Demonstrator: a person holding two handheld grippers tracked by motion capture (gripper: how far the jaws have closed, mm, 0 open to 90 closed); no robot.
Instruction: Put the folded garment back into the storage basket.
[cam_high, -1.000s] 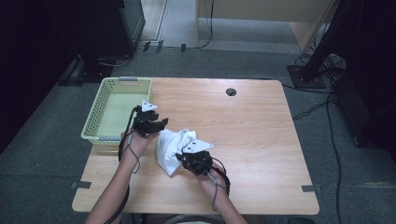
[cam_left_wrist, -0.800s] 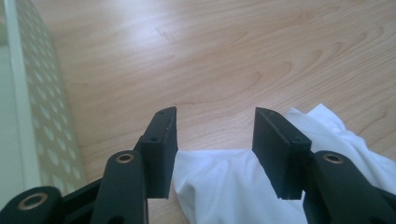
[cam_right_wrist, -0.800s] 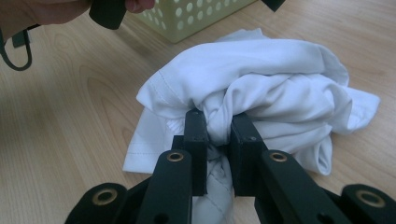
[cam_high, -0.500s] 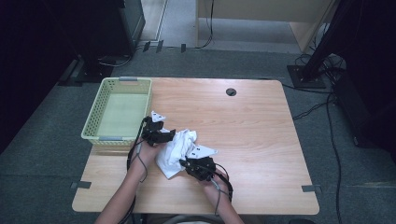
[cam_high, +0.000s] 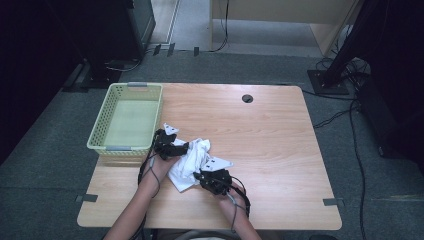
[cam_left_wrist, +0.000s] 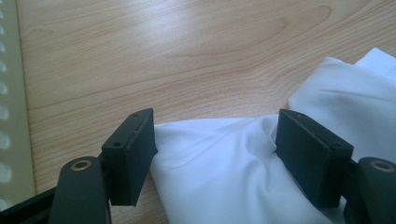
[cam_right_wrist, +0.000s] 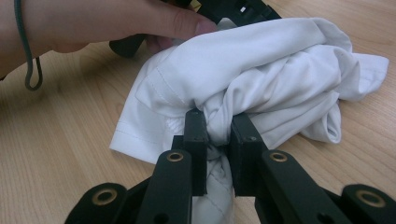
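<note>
Nearest to the person, the right tool (cam_high: 199, 176) is pressed together on a bunched fold of the white garment (cam_high: 189, 160). In the right gripper view the twisted cloth (cam_right_wrist: 261, 79) is squeezed between its two black jaws, so this side is firmly held. The garment lies crumpled on the wooden table (cam_high: 270, 145), near its front-left part, between the two hands.

A little farther, the left tool (cam_high: 184, 147) is at the upper-left edge of the same garment. Its jaws have just been opening and now stand spread. In the left gripper view a smooth fold of the cloth (cam_left_wrist: 219, 172) sits in the gap between them; the jaws touch its sides but do not squeeze it, so I judge the left tool is not gripping.

The relation that matters for the next move: the heap runs on a slant from the right tool, at its near end, up to the left tool, at its far end. The cloth is straight ahead of the left jaws and already between them, so closing there would probably be enough to take a second hold.

Farthest, the pale green plastic basket (cam_high: 100, 131) stands just beyond and to the left of the left hand (cam_high: 161, 159), and it has nothing inside. The left side is clearly the nearer one to it.
</note>
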